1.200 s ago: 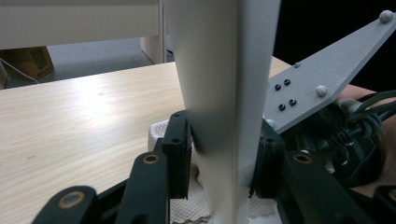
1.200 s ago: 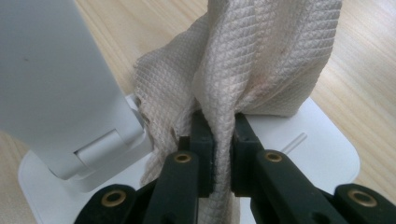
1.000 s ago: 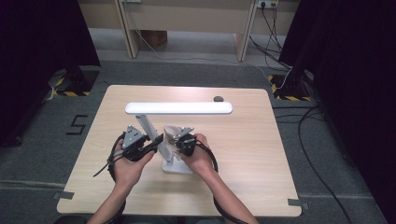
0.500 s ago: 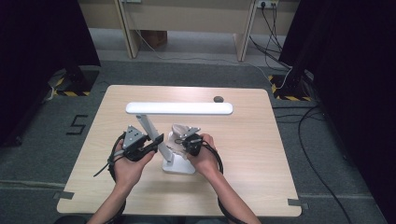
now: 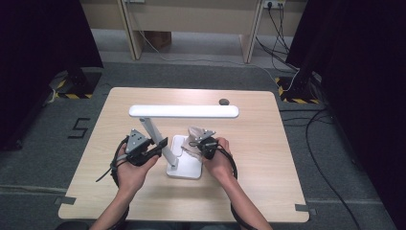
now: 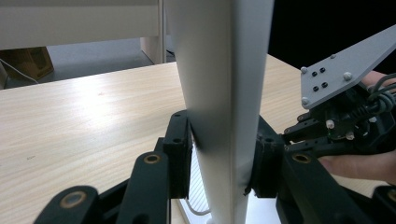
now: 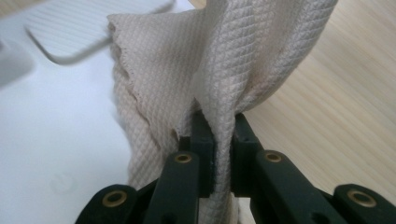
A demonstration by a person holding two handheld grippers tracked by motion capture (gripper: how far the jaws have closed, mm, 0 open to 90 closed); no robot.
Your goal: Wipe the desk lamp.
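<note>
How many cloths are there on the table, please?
1. The beige cloth lies over the white lamp base, pinched in the right gripper. The left gripper clamps the lamp arm. None other is visible.

Lab: black curtains (image 5: 43, 43), floor tape (image 5: 79, 128), trailing cables (image 5: 330, 143).

White desk lamp (image 5: 182, 143) stands upright mid-surface: flat square base, slanted stem, long bar head lying level above. Beige waffle-weave cloth (image 5: 195, 139), bunched and creased, is pinched between gripper pads, draped onto the base's right part beside the stem.
</note>
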